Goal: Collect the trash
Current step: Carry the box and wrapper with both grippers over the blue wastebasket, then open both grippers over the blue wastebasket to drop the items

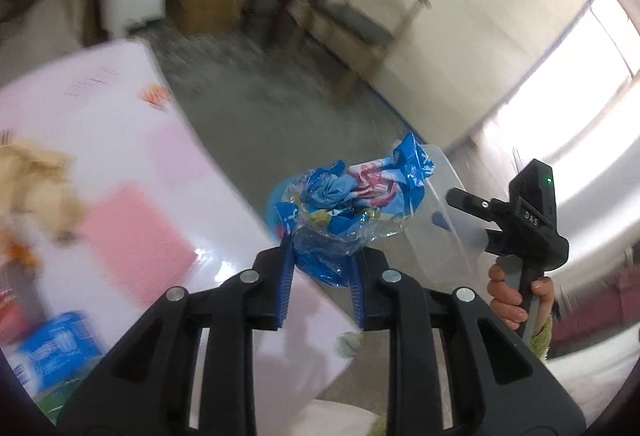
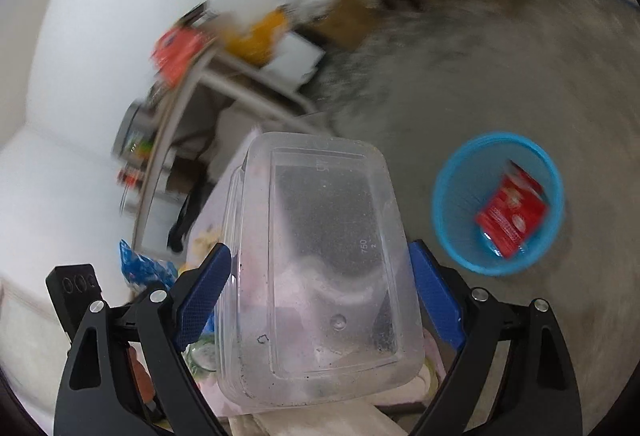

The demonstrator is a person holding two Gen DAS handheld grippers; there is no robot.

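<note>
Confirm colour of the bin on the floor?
Light blue bin, with a red packet inside. Clearest in the right wrist view.

Crumpled wrapper (image 1: 344,208) between left tool (image 1: 320,276) fingers, beyond worktop (image 1: 120,156) edge. Container (image 2: 320,256) between right tool (image 2: 320,288) fingers. Bin (image 2: 456,196) on floor (image 2: 520,76), right; packet (image 2: 510,214) inside.

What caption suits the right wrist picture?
Right gripper holding a clear plastic box near a blue bin containing a red packet.

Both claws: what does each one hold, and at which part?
Left claw pinches the crumpled blue wrapper at its lower end; right claw grips the clear container across its long sides.
</note>
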